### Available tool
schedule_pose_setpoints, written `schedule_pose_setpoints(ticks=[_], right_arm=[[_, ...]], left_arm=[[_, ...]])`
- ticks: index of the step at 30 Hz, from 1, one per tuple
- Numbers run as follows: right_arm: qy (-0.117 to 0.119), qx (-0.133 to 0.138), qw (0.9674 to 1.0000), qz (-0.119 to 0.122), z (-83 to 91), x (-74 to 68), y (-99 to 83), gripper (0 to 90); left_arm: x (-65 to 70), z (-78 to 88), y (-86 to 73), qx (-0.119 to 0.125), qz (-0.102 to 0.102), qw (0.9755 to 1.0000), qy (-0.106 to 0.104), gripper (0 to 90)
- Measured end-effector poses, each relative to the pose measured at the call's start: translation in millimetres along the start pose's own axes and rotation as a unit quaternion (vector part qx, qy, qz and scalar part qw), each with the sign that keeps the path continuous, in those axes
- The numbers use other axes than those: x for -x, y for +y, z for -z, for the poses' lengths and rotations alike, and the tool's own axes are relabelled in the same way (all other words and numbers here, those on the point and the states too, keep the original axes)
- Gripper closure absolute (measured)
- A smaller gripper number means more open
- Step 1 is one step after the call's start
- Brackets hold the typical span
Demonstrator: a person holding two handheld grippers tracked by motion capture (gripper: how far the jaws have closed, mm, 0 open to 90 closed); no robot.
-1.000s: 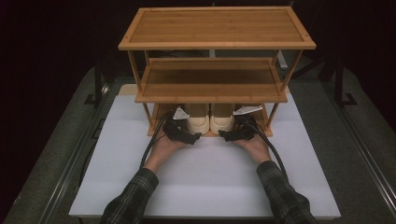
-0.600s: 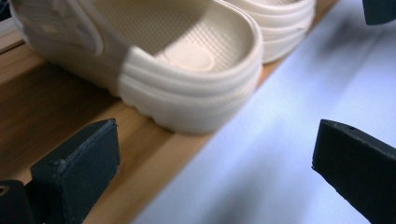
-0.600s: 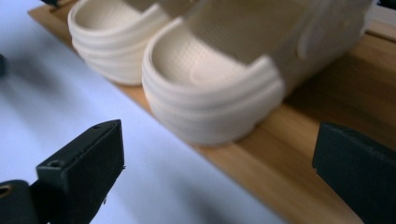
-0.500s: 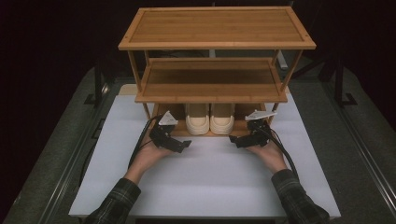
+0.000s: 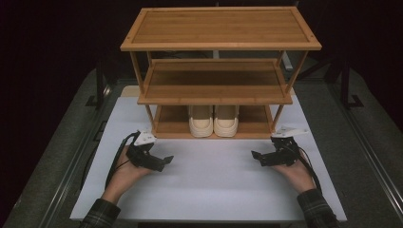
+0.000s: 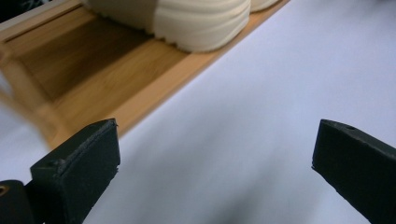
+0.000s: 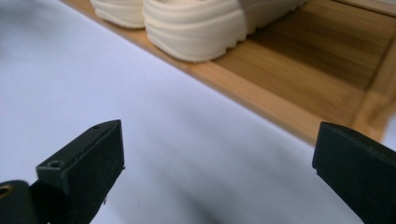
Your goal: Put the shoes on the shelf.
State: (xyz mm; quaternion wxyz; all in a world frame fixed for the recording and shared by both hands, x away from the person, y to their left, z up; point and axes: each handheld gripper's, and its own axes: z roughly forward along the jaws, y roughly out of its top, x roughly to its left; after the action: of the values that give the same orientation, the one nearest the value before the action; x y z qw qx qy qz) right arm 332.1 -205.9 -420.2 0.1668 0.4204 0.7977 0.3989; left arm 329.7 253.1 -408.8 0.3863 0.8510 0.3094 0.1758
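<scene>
As seen from above, contents are listed:
Three-tier bamboo rack (image 5: 216, 135): pair of cream shoes (image 5: 213, 121) on bottom shelf.
Left gripper (image 5: 164, 161): released, empty.
Right gripper (image 5: 259, 156): released, empty.

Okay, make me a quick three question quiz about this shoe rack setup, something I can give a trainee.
1. True or false: the pair of cream shoes sits on the bottom shelf of the bamboo rack.
2. Which holds something between its jaws? A) the left gripper B) the right gripper C) neither
3. Fill in: both grippers are over the ____ board in front of the rack.

Key
1. True: side by side, centred on the lowest shelf.
2. C: in both gripper views the jaws stand wide apart with nothing between them.
3. White.
</scene>
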Motion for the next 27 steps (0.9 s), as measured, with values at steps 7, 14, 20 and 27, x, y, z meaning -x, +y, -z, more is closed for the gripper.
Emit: schedule_pose_setpoints(ticks=[7,14,20,27], right_arm=[[-0.008,-0.015,0.9998,0.000,27.0,4.2,-26.1,2.1],[-0.032,-0.039,0.9987,0.002,44.2,8.3,-58.3,2.1],[-0.051,-0.070,0.9962,0.007,53.5,11.4,-79.7,2.1],[-0.044,-0.064,0.9970,-0.006,53.5,15.8,-90.3,1.9]], left_arm=[[1.6,26.0,-30.8,-0.015,0.000,0.9998,0.013,0.6],[5.9,47.7,-58.5,-0.030,0.006,0.9994,0.018,0.6],[5.8,57.4,-83.9,-0.053,0.009,0.9983,0.021,0.6],[1.3,54.2,-100.5,-0.059,0.040,0.9974,0.012,0.5]])
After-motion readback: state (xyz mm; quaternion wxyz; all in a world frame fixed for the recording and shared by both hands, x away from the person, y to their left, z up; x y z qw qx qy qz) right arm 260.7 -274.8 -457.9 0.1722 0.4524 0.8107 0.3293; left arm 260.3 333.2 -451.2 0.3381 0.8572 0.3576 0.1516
